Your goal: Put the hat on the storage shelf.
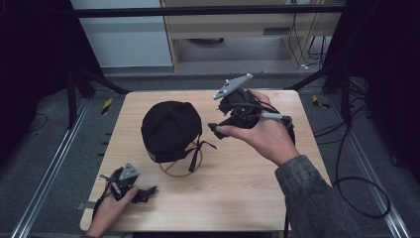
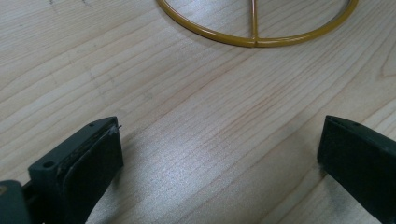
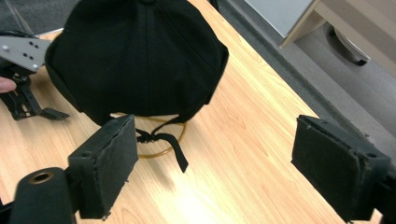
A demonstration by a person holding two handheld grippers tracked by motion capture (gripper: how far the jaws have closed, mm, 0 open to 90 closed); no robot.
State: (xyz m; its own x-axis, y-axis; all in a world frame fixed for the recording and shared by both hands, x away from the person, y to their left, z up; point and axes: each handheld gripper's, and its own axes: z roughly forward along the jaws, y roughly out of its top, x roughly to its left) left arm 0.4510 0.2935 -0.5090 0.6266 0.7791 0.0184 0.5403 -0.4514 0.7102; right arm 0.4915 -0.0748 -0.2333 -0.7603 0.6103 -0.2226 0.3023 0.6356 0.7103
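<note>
A black cap (image 1: pixel 171 130) sits near the middle of the high view, perched on a yellow wire stand (image 1: pixel 181 163) whose ring-shaped base rests flat on the wooden desk (image 1: pixel 237 188). The cap's black strap ends (image 1: pixel 202 145) hang down at its lower right side, in front of the ring (in the right gripper view the same cap (image 3: pixel 140 56) takes up the upper left of the frame, with the strap (image 3: pixel 170 144) dangling over the yellow ring (image 3: pixel 156 151)).

To the right of the cap in the high view, the right tool (image 1: pixel 217 130) is held up above the desk in the person's right hand (image 1: pixel 265 131), its grey three-cornered plate tilted toward the top of the frame. Its jaws stand wide apart with nothing between them, pointing toward the cap.

At the lower left of the high view, the left tool (image 1: pixel 147 192) lies low at the desk surface in the left hand (image 1: pixel 111 208), well apart from the cap. In the left gripper view its jaws are also spread wide and grip nothing, with bare wood grain between them and the stand's yellow ring (image 2: pixel 254 39) along the top edge of the frame.
</note>
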